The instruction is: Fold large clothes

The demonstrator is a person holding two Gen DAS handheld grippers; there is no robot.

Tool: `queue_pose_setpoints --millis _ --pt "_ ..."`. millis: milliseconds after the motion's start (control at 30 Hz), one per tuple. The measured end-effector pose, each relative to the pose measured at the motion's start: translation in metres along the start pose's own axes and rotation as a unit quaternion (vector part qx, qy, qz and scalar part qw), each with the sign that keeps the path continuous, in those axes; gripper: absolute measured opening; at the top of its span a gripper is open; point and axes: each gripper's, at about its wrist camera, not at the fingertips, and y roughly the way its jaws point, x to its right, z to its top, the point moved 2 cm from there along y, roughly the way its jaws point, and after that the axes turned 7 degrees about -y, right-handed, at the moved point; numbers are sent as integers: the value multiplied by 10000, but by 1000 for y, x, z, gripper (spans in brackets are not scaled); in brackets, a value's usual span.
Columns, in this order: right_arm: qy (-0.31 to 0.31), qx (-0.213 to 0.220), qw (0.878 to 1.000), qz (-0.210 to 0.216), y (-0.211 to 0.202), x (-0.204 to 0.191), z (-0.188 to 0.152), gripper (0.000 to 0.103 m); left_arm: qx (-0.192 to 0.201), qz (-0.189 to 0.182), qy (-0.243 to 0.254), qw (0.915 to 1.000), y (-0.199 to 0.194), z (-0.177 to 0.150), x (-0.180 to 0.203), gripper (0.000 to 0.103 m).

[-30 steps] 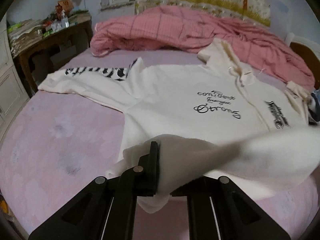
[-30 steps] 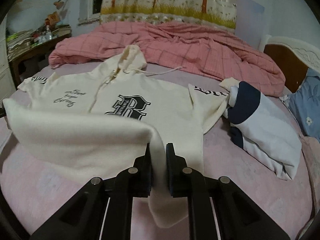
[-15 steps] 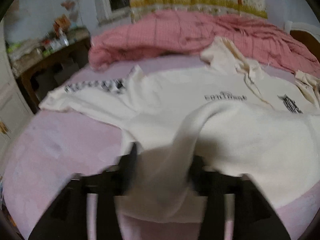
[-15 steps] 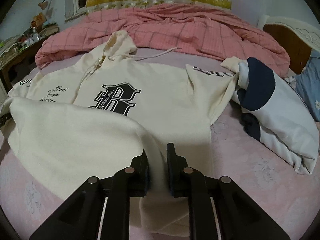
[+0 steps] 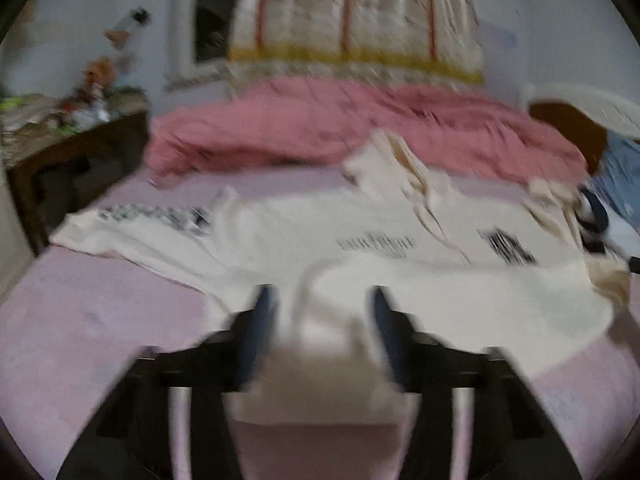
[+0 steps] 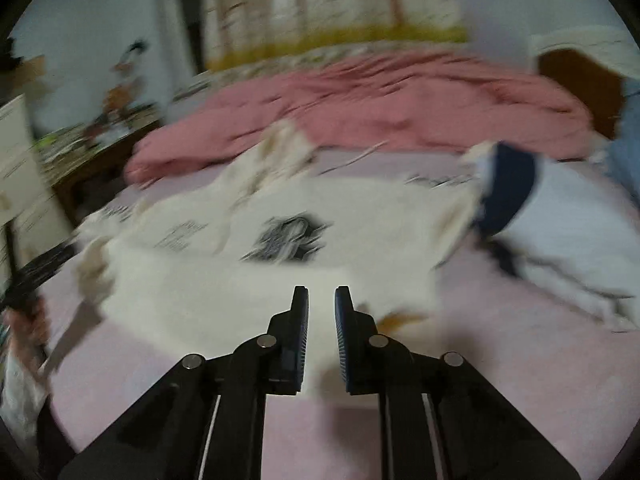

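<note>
Left wrist view, badly blurred, shows the left gripper (image 5: 318,312) low over the near hem of the cream hoodie (image 5: 420,280), which lies spread on the pink sheet (image 5: 92,320) with its bottom edge already turned up toward the chest print. Its jaws stand apart with a ridge of the hem between them; they have just been closing after a wider opening, and the pads do not seem to press the cloth. Right wrist view has the right gripper (image 6: 321,312) near the other end of the same folded hem, jaws narrow, also just closing, with cloth lying in the gap; whether the pads bite is hard to tell, but a slit of daylight shows on both sides.

The step in hand looks like letting go after the bottom fold. To do it well, both grippers should back straight off toward the near side without dragging the hem, so the fold line stays even from left to right. The pink quilt (image 5: 360,132) is bunched at the far side, and a white and navy garment (image 6: 560,216) lies to the right touching the hoodie's right sleeve; the sleeve fold should keep clear of it.
</note>
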Motion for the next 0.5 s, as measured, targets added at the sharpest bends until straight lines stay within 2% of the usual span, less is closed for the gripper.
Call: queue_pose_setpoints --millis 33,100,167,200,233,267,333,400,500 --pt "-166 -198 9994 -213 12 -4 -3 16 -210 43 45 9998 10 -2 2 34" --pt "-46 -530 9959 -730 35 5 -5 16 -566 541 76 9969 35 -7 -2 30" --pt "185 -613 9911 -1170 47 23 -6 16 -624 972 32 9933 52 -9 -16 26" --pt "296 -629 9883 -1358 53 35 -6 16 -601 1174 54 9912 59 -8 -23 18" --pt "387 -633 9866 -1455 56 46 -8 16 -564 1304 69 9898 64 -7 -29 10" --pt "440 -649 9861 -1464 61 54 -9 16 -547 1388 63 9888 68 -6 -35 8" --pt "569 -813 9866 -1298 74 73 -16 16 -455 1419 -29 9888 74 -4 -45 4" --pt "773 -922 9867 -1097 86 82 -23 16 -550 1157 -302 9913 76 -3 -57 4" --pt "815 -789 9878 -1067 80 81 -28 16 -558 959 -522 9925 69 -2 -67 4"
